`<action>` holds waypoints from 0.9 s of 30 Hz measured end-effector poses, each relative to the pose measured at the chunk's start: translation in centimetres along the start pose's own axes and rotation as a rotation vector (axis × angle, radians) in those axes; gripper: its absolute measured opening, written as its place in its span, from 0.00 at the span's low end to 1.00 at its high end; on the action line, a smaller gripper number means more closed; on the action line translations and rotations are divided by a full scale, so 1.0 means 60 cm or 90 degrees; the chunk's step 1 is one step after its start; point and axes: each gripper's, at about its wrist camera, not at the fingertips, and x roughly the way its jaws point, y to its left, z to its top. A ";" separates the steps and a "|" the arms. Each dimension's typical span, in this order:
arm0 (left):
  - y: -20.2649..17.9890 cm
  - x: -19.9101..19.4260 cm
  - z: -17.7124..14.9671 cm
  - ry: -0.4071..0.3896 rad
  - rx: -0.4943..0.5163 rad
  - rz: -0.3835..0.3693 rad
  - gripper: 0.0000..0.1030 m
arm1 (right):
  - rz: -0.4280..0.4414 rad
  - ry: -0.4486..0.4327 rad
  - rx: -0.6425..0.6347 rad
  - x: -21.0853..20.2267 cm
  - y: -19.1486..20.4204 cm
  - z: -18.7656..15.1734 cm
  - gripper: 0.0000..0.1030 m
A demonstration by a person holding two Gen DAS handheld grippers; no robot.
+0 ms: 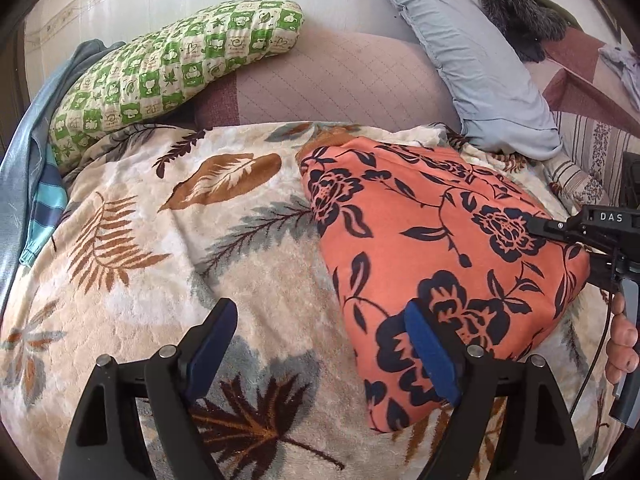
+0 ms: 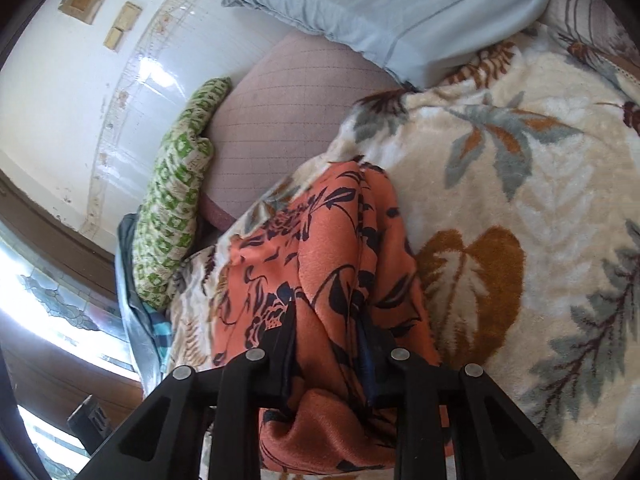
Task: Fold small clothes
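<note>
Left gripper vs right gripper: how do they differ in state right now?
The left gripper is open, with nothing between its fingers; the right gripper is shut on the orange floral garment. The left one sits at the garment's near left edge, one finger over the cloth and the other over the leaf-print blanket; the right one holds the garment's right side, fabric bunched between its fingers. Both have black frames and blue pads.
</note>
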 end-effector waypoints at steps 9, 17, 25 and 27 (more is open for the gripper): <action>-0.009 0.008 -0.001 0.000 0.035 0.037 0.87 | -0.012 0.079 0.079 0.036 -0.047 0.006 0.39; -0.020 0.012 0.011 -0.010 0.065 0.066 0.87 | 0.014 -0.062 -0.045 -0.036 0.035 0.039 0.50; -0.005 0.033 0.009 0.019 0.019 0.032 0.98 | -0.089 0.113 -0.008 0.176 0.036 0.120 0.47; -0.007 0.041 0.007 0.039 0.020 0.021 0.98 | -0.095 0.101 0.015 0.187 0.014 0.135 0.34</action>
